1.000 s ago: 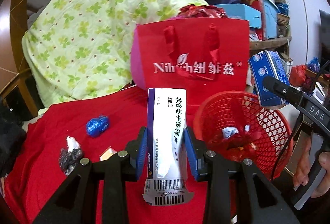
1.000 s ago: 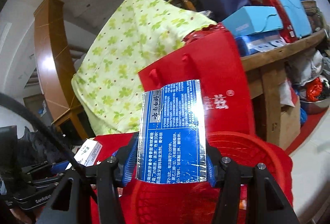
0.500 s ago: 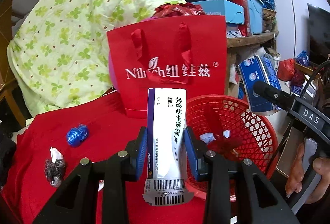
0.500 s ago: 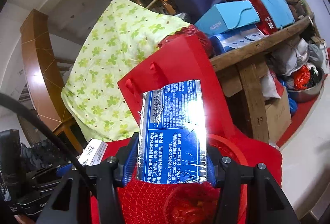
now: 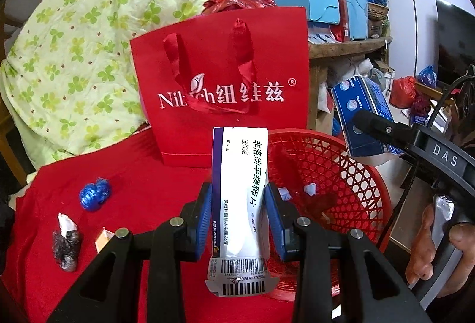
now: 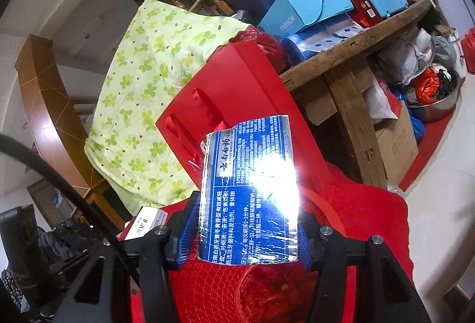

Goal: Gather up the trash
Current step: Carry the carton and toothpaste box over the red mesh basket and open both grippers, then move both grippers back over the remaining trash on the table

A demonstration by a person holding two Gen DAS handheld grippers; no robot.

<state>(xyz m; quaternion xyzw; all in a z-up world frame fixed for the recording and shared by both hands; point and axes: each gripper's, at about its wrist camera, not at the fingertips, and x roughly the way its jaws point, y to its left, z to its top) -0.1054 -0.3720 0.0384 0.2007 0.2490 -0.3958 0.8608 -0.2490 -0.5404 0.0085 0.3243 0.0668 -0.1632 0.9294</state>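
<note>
My left gripper (image 5: 240, 219) is shut on a white medicine box (image 5: 242, 198) with a purple edge, held upright at the near left rim of the red mesh basket (image 5: 356, 174). My right gripper (image 6: 246, 229) is shut on a shiny blue toothpaste box (image 6: 249, 189), held above the basket (image 6: 267, 287); that box also shows in the left wrist view (image 5: 362, 115) over the basket's right rim. Several scraps lie in the basket. A blue foil ball (image 5: 95, 193), a black-and-white wrapper (image 5: 66, 242) and a small orange-white scrap (image 5: 104, 238) lie on the red cloth (image 5: 142, 183).
A red paper gift bag (image 5: 219, 91) stands behind the basket. A green clover-print quilt (image 5: 89, 34) is piled at the back left. A cluttered wooden shelf (image 6: 356, 46) with blue and red boxes stands at the right. A hand (image 5: 430, 248) holds the right gripper's handle.
The left gripper with the white box has moved right, toward the basket's rim. The right gripper has tilted and lifted a little with the blue box over the basket.
</note>
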